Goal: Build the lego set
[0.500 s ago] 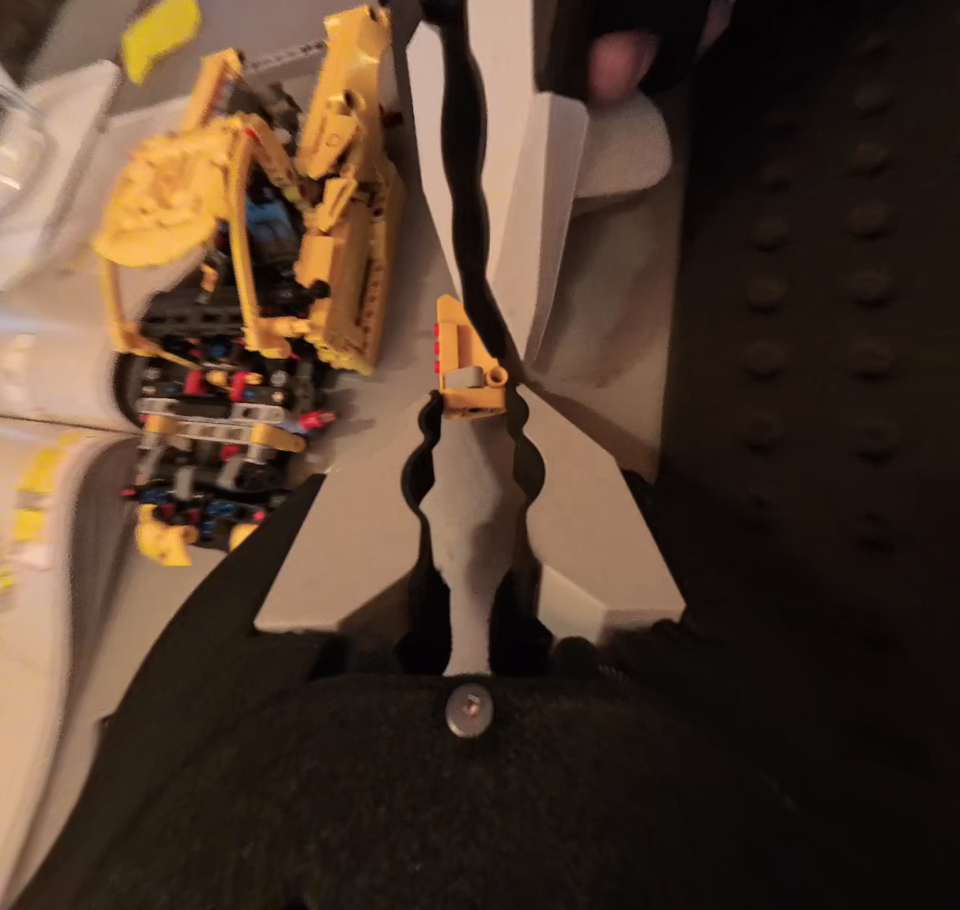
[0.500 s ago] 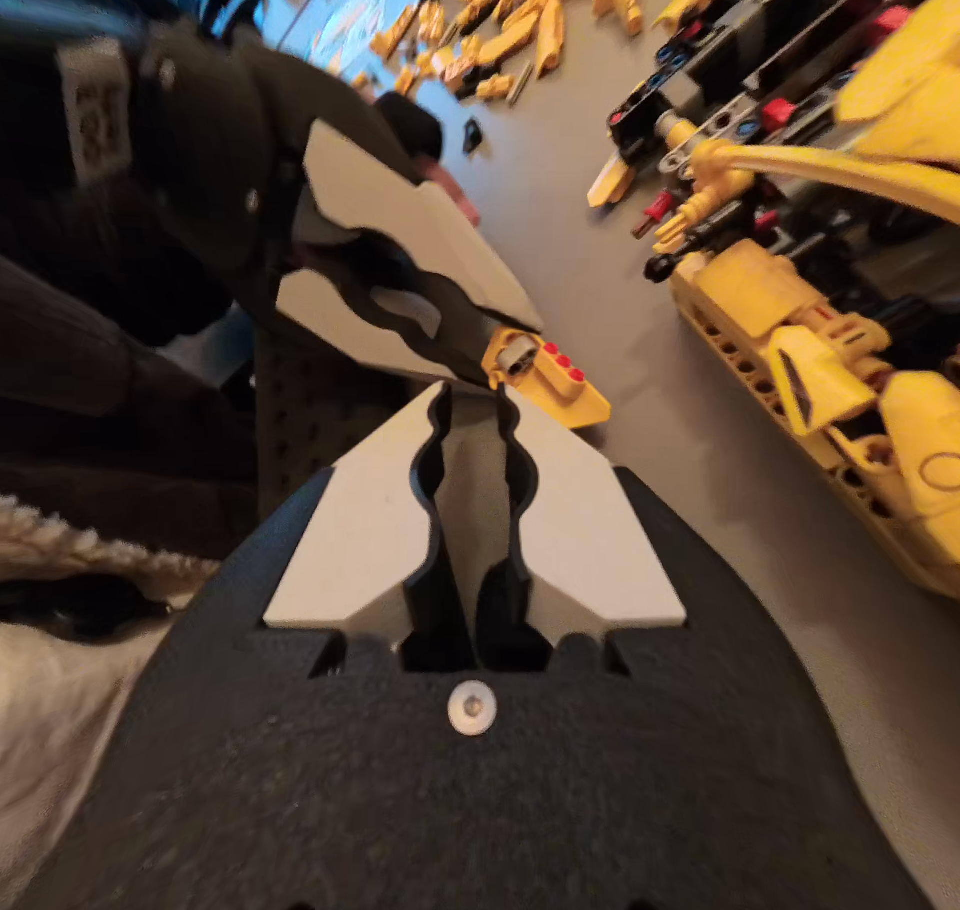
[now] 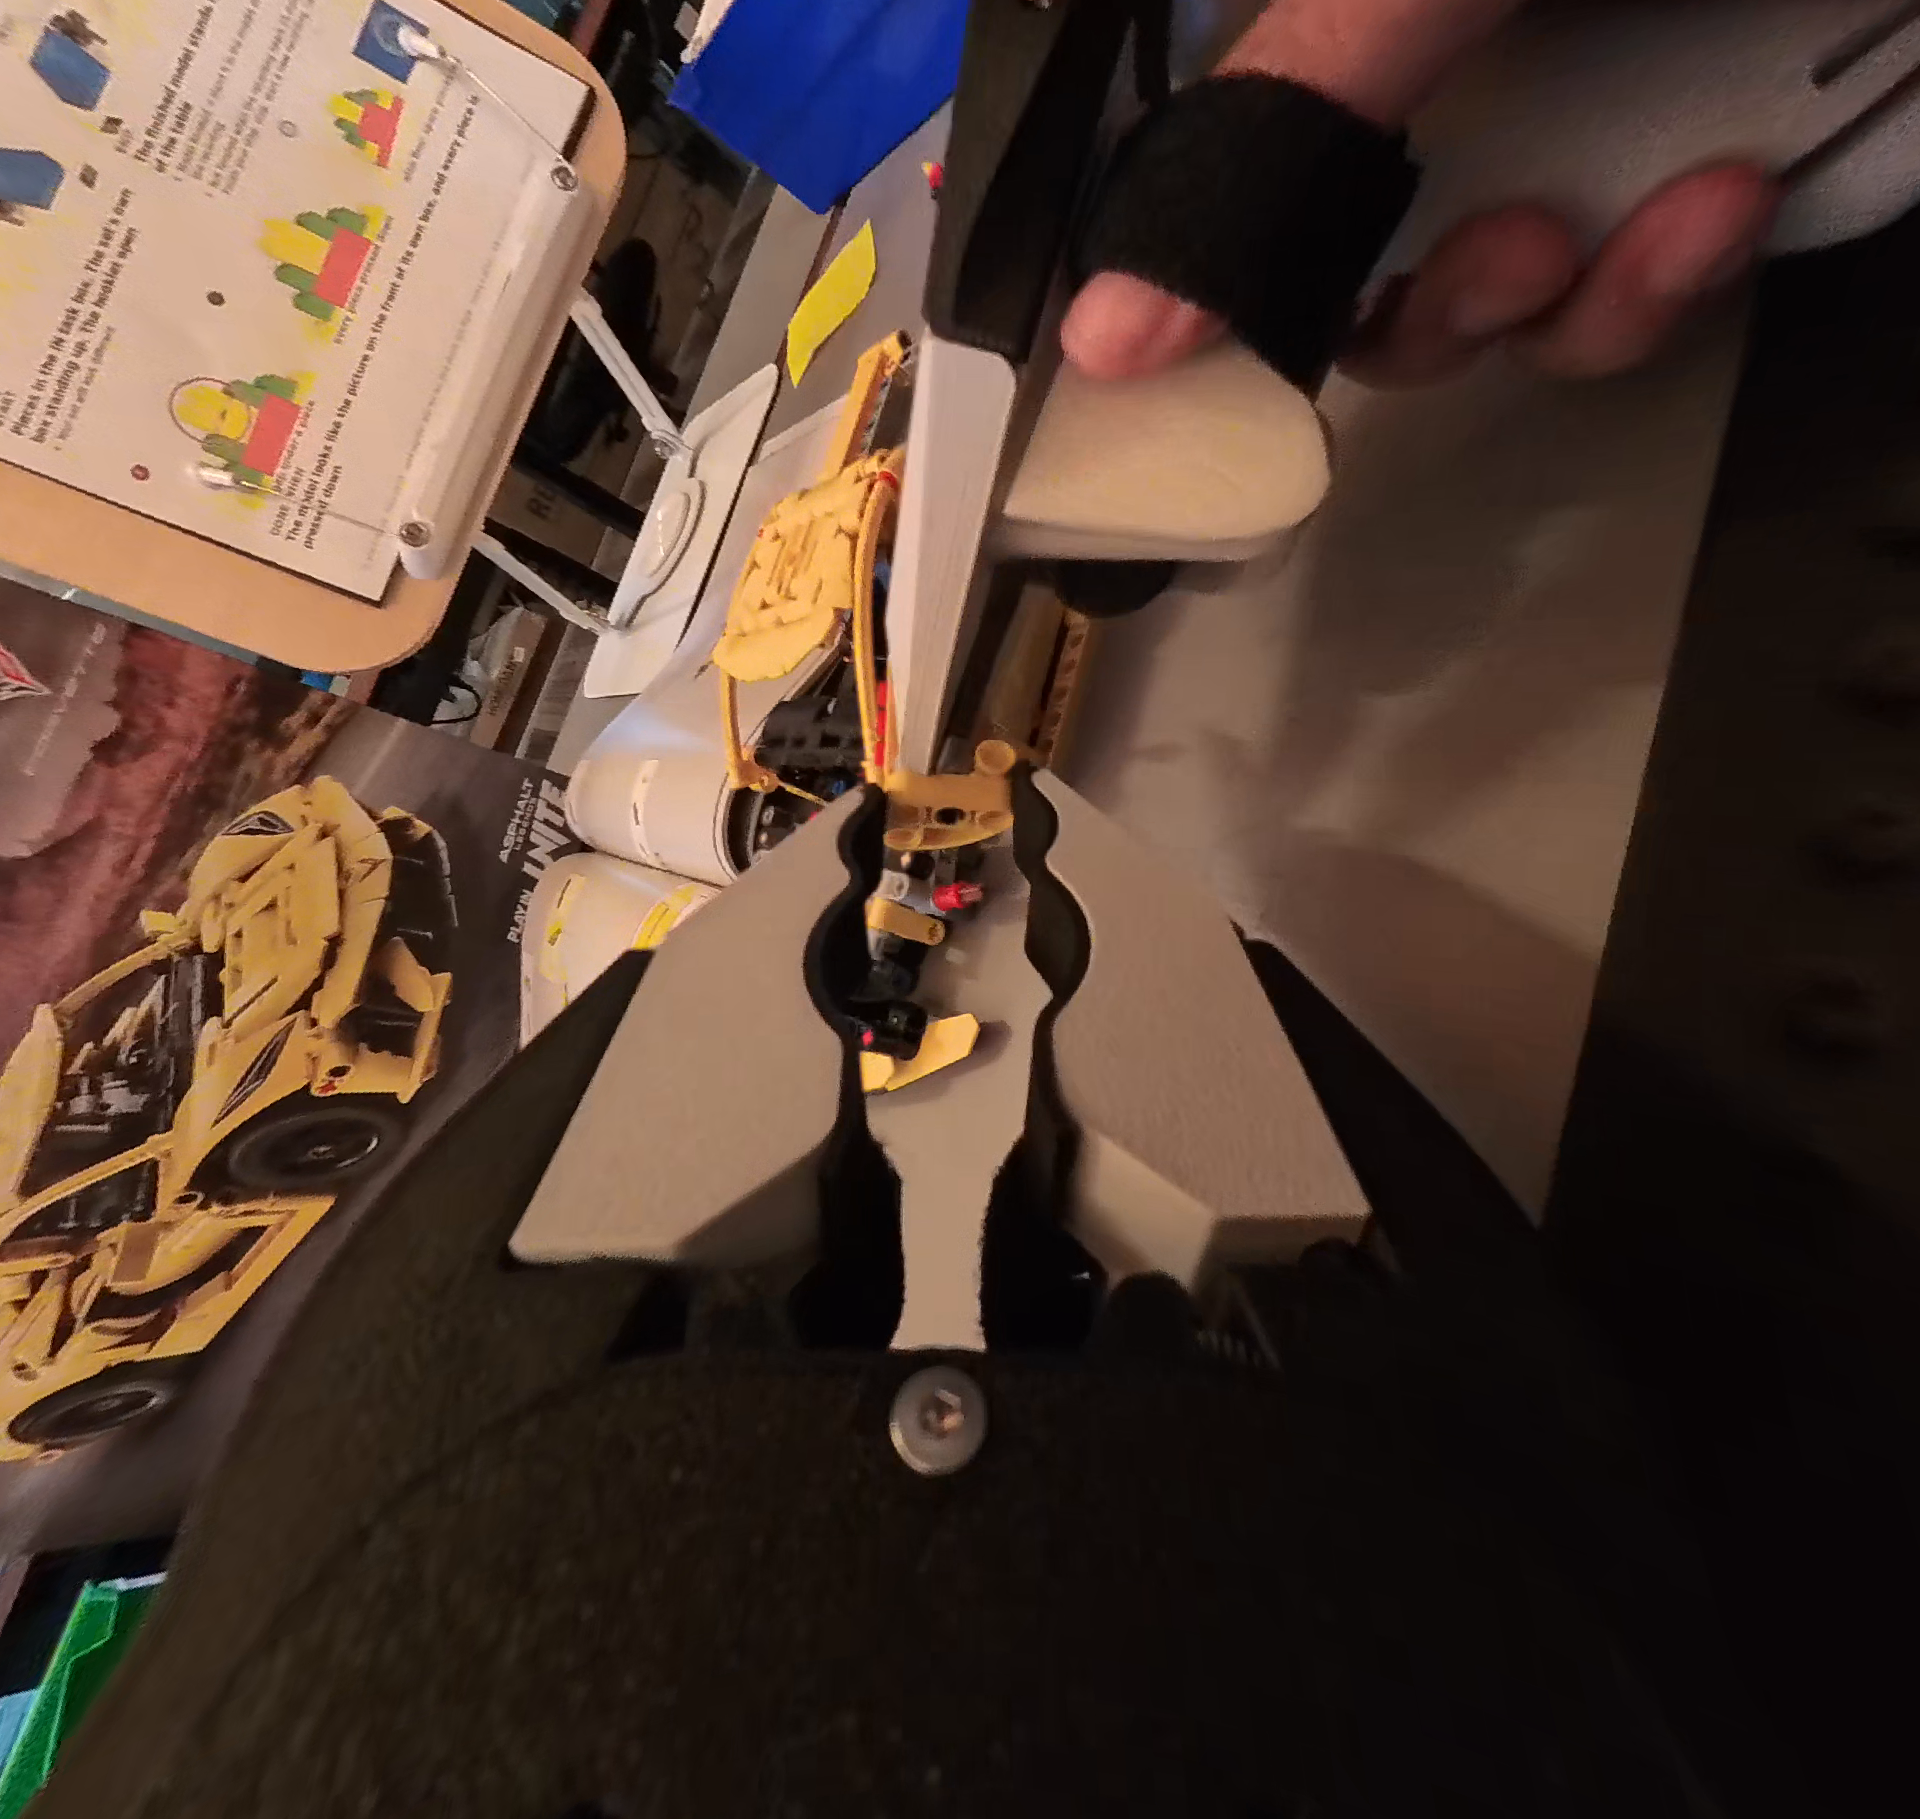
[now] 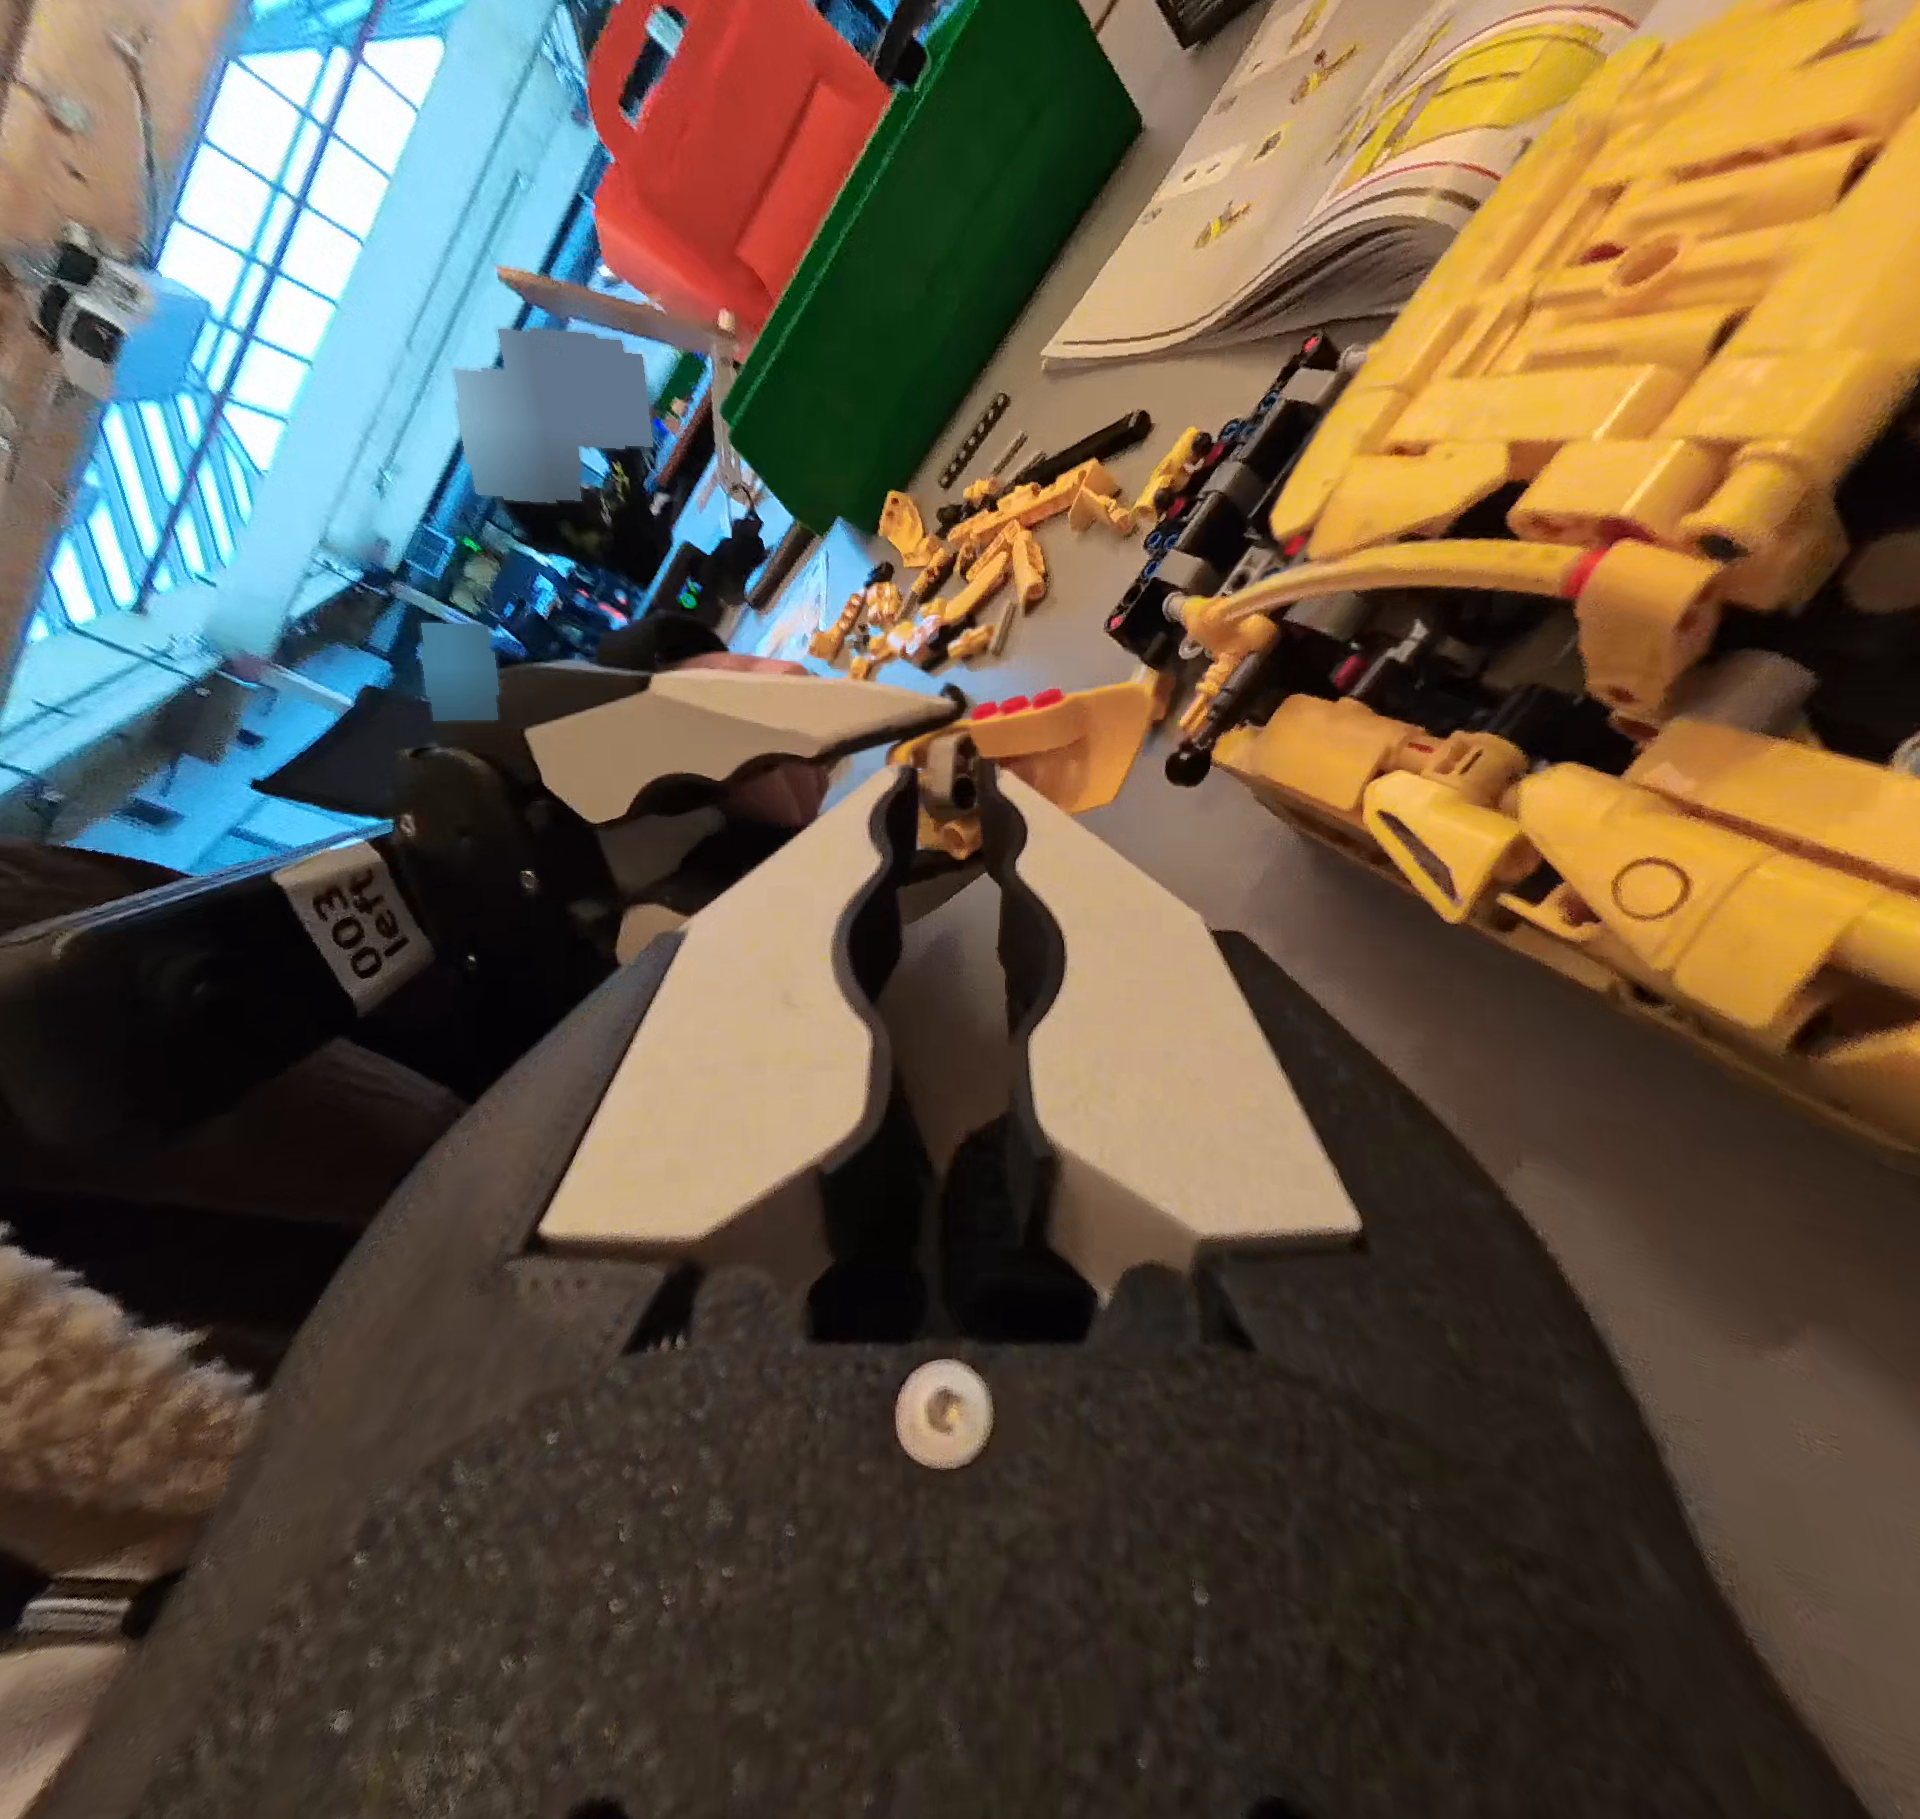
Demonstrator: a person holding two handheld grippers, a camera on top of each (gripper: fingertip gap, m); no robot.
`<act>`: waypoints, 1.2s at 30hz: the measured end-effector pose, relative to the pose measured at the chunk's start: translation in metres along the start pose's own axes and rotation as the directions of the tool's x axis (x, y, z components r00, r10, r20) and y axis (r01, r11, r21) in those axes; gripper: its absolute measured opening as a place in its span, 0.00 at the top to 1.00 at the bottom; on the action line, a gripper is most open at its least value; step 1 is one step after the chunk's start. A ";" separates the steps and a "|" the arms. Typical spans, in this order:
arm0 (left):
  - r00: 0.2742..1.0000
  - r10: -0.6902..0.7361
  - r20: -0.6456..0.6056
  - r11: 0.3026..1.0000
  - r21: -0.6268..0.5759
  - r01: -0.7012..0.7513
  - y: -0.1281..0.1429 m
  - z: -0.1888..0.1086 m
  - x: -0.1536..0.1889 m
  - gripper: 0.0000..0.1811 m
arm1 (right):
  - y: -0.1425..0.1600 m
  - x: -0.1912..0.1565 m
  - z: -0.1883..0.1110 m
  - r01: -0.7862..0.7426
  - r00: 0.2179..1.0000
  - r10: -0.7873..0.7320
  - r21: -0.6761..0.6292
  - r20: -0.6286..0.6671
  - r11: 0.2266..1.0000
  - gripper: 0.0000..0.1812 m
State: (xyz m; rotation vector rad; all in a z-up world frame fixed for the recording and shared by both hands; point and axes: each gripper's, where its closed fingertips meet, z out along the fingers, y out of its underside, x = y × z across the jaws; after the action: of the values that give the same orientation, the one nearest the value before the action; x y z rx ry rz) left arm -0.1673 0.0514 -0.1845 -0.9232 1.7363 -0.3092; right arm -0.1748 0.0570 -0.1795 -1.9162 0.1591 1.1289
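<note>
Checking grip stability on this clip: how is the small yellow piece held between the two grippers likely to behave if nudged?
Likely stiff and light: the small yellow piece looks like hard plastic. The right gripper pinches only one end, so it may pivot. Its smooth faces could slip.

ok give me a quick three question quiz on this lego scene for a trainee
1. True or false: the small yellow piece lies loose, with neither gripper touching it.
2. What colour are the studs on that piece? A blue, B red, C green.
3. In the right wrist view, what lies open on the table beyond the yellow car model?
Key: 1 false, the left gripper and the right gripper both close on it. 2 B. 3 an instruction booklet.
</note>
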 end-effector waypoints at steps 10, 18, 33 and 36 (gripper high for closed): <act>0.959 -0.271 -0.082 0.954 0.110 0.279 -0.016 -0.007 -0.012 0.87 | -0.014 -0.013 -0.008 0.206 0.979 -0.205 0.087 -0.019 0.975 0.97; 0.938 -0.329 -0.107 0.930 0.137 0.342 -0.020 -0.009 -0.016 0.87 | -0.017 -0.016 -0.008 0.122 0.989 -0.129 0.096 0.070 0.988 0.97; 0.956 -0.282 -0.075 0.946 0.146 0.290 -0.020 -0.010 -0.018 0.87 | -0.019 -0.018 -0.007 0.077 0.991 -0.082 0.057 0.104 0.995 0.97; 0.938 -0.333 -0.098 0.927 0.151 0.345 -0.020 -0.010 -0.020 0.87 | -0.021 -0.018 -0.006 0.083 0.991 -0.090 0.070 0.098 0.994 0.97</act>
State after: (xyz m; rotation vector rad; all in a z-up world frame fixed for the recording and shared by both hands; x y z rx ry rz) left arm -0.1656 0.0502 -0.1543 -1.0993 1.5814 -0.7114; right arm -0.1712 0.0594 -0.1516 -1.7868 0.0561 1.1460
